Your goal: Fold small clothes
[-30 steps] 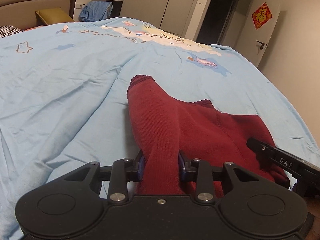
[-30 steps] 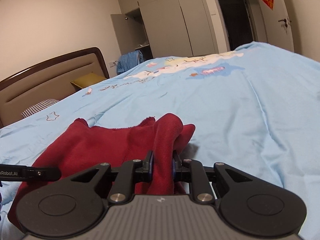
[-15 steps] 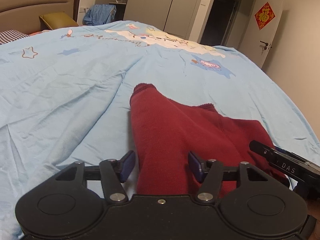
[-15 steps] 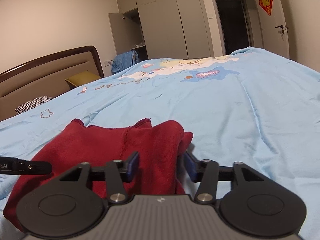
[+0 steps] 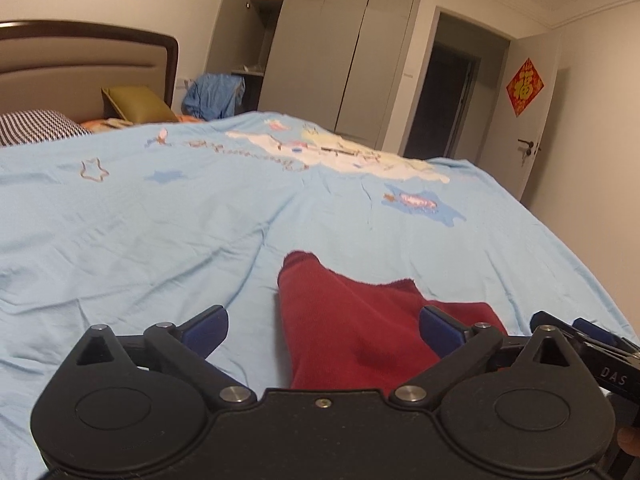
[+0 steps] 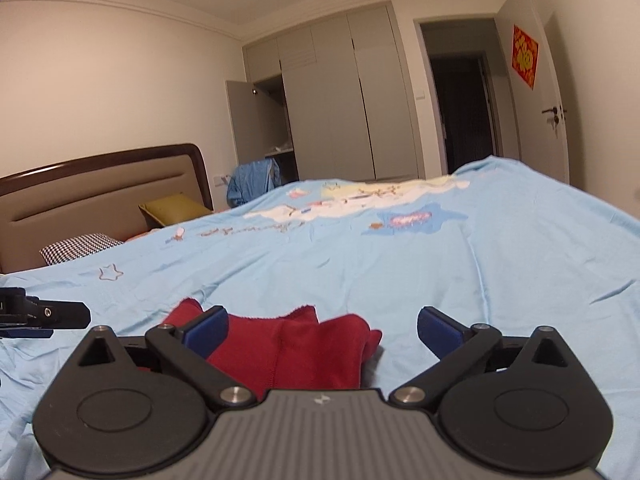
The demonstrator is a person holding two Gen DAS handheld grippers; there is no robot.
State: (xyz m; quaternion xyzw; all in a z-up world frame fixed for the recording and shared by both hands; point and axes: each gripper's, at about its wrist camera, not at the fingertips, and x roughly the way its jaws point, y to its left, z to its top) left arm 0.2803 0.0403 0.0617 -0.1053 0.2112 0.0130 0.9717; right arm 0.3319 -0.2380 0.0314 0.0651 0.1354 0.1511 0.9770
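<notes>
One red garment [image 5: 352, 332] lies flat on the light blue bedspread [image 5: 160, 232], near the bed's close edge. Its long axis runs from the cameras toward the wardrobe [image 5: 340, 56], narrow end pointing away (left wrist view). Left gripper [image 5: 324, 332]: fingers spread wide, released, one blue pad on either side of the cloth, neither gripping it. Right gripper [image 6: 322, 332]: fingers likewise spread, holding nothing, above the garment's right part. Count: one garment, two grippers, two pillows at the headboard [image 6: 100, 196].
</notes>
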